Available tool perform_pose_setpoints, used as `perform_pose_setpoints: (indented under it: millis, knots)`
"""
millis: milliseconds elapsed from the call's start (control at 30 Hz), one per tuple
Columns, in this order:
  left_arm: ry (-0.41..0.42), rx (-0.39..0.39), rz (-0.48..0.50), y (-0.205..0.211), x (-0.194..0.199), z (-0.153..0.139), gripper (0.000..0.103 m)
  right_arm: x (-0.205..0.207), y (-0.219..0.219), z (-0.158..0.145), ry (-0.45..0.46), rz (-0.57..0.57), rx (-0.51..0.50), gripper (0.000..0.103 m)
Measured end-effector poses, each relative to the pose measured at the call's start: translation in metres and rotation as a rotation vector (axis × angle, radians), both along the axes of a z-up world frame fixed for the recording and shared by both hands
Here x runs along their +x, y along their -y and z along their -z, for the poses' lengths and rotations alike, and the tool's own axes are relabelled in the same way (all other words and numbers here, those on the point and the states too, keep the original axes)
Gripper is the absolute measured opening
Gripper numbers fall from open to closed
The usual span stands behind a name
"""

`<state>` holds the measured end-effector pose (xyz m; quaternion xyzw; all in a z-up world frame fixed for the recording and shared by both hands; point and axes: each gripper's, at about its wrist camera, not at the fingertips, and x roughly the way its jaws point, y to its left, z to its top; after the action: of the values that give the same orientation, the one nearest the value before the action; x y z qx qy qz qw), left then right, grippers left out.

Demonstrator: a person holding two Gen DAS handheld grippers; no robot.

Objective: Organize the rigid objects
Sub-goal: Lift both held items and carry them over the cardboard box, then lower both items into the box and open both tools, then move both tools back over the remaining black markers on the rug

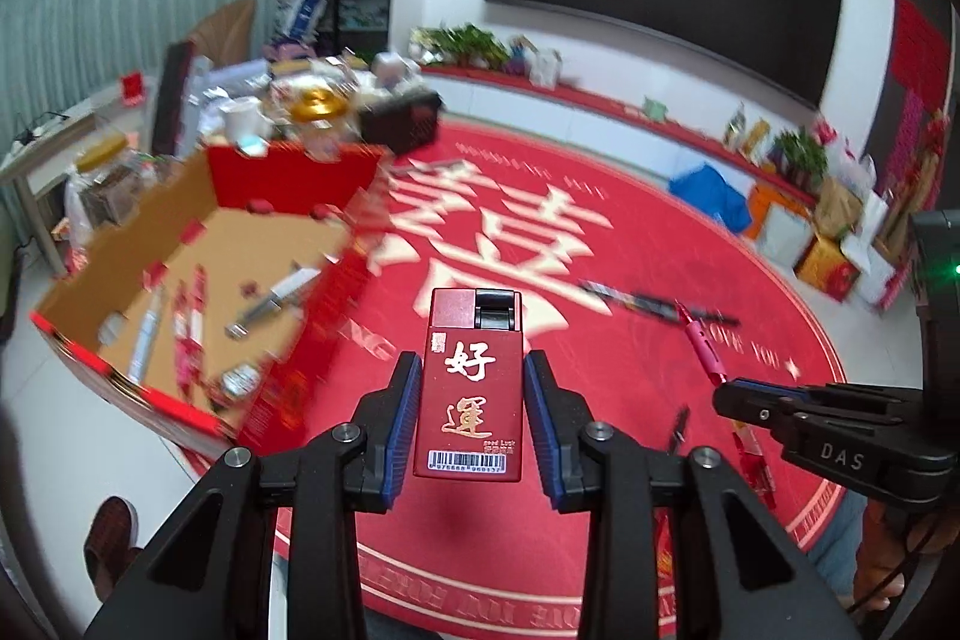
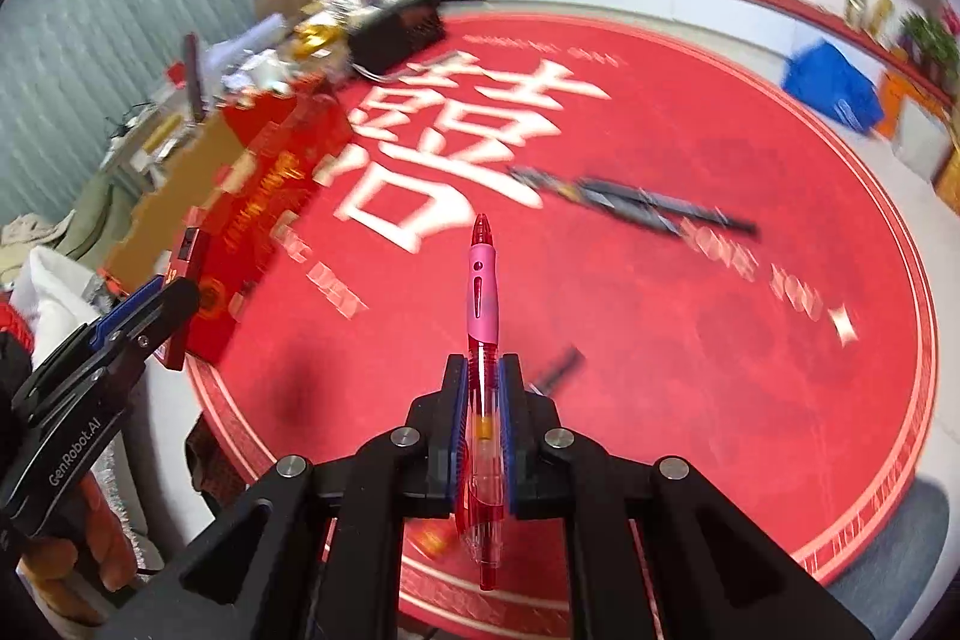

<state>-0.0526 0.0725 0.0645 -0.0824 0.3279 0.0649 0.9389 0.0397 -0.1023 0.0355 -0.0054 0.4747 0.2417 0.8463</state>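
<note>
My left gripper [image 1: 469, 370] is shut on a red lighter [image 1: 469, 382] with gold and white Chinese characters, held upright above the round red rug [image 1: 600, 460]. My right gripper [image 2: 483, 370] is shut on a pink and red pen [image 2: 483, 304], its tip pointing forward over the rug [image 2: 660, 340]. The pen [image 1: 702, 346] and the right gripper [image 1: 741, 394] also show at the right of the left wrist view. An open cardboard box [image 1: 198, 292] with red walls holds several small items, to the left of the left gripper. It also shows in the right wrist view [image 2: 240, 220].
Dark pens lie on the rug [image 1: 654, 304], [image 2: 630, 202]. A small dark stick [image 2: 555, 367] lies near the right gripper. A cluttered low table [image 1: 300, 100] stands behind the box. Bags and boxes [image 1: 828, 220] line the far right wall. A slipper [image 1: 111, 538] is at lower left.
</note>
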Motion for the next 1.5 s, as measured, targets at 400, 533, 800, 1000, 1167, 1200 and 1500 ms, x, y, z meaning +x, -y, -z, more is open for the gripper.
perform_pose_setpoints:
  millis: [400,533,800,1000,1167,1200,1500]
  knots:
    - [0.065,0.092,-0.283,-0.112,0.001,-0.03,0.037,0.021,-0.147,-0.048,0.088,-0.281,0.073,0.011]
    - [0.046,0.11,-0.347,-0.145,0.008,-0.024,0.037,0.02,-0.192,-0.05,0.097,-0.352,0.074,0.011]
    - [-0.037,0.11,-0.399,-0.185,0.034,0.009,0.037,0.033,-0.253,-0.016,0.052,-0.416,0.005,0.011]
    - [-0.124,0.116,-0.402,-0.194,0.058,0.037,0.038,0.043,-0.265,0.011,0.02,-0.407,-0.06,0.011]
    - [-0.148,0.133,-0.385,-0.191,0.068,0.046,0.085,0.045,-0.261,0.014,0.026,-0.416,-0.08,0.011]
    - [-0.145,0.147,-0.389,-0.19,0.067,0.045,0.093,0.044,-0.259,0.011,0.042,-0.411,-0.085,0.013]
    - [-0.027,0.106,-0.373,-0.18,0.042,0.014,0.103,0.042,-0.19,-0.02,0.153,-0.264,0.03,0.103]
